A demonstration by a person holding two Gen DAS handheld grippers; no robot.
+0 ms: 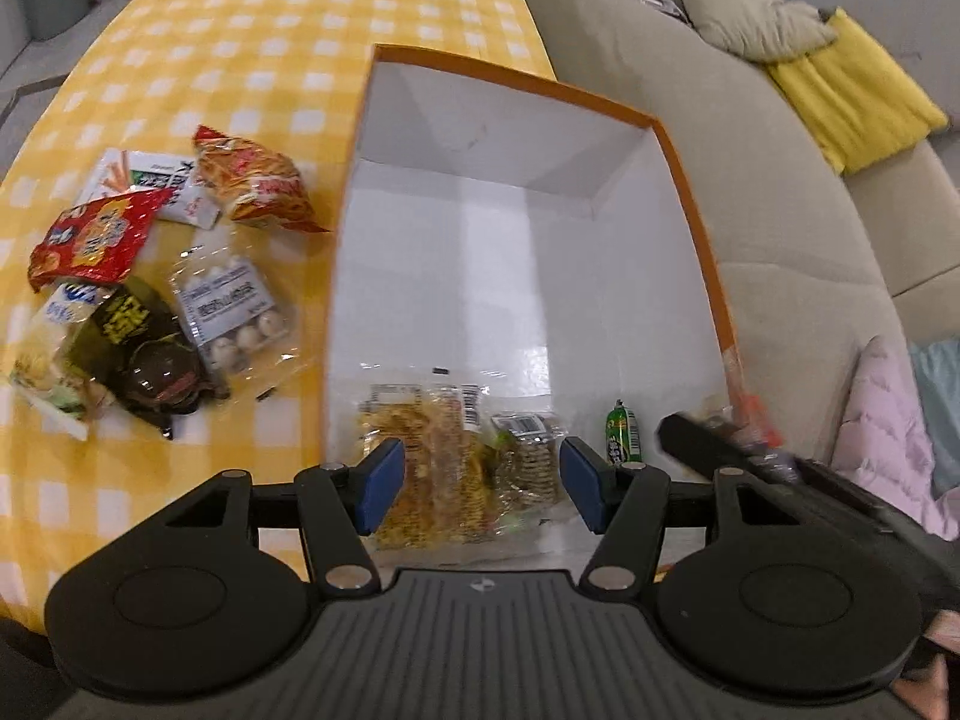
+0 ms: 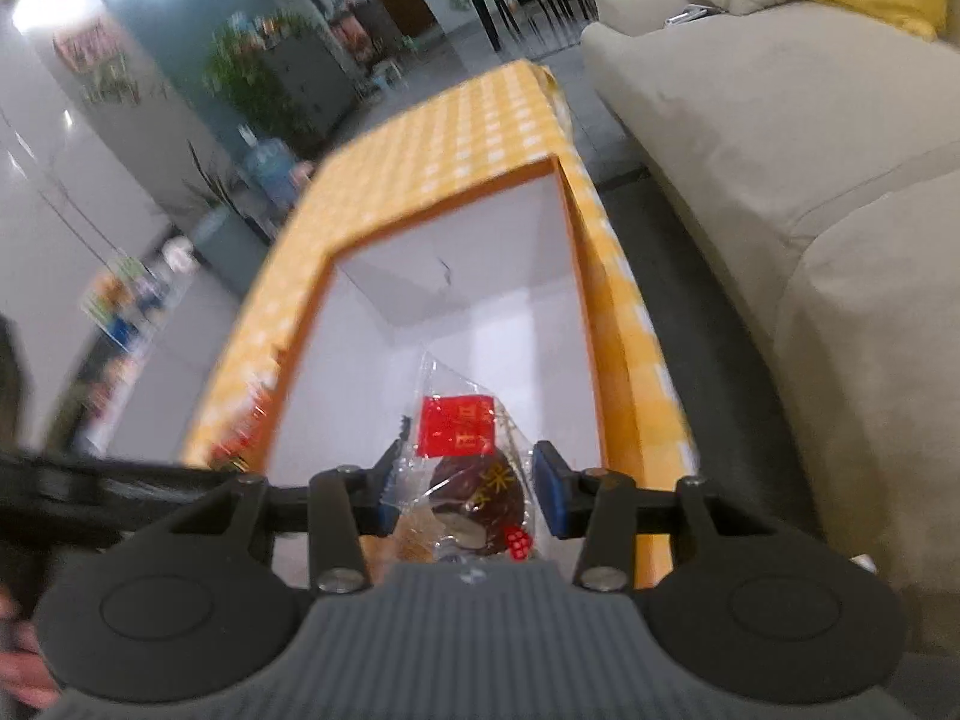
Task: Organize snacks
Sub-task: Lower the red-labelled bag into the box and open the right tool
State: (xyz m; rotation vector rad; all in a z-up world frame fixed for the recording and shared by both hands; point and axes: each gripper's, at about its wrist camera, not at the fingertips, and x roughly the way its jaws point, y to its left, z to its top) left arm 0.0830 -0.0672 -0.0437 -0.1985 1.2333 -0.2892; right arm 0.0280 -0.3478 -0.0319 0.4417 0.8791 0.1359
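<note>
Box (image 1: 690,192) stands on the worktop (image 1: 240,30) to collect snacks. Left gripper (image 1: 480,480) fingers are apart, empty, above packets inside; right gripper (image 2: 465,489) fingers pinch a clear packet (image 2: 468,456) over it.

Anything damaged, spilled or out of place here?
One small flaw: a dark crack-like mark on the far inner wall of the box. Otherwise nothing is spilled; the unsorted snack pile lies loosely overlapped on the tablecloth, and packets lie inside the box.
</note>
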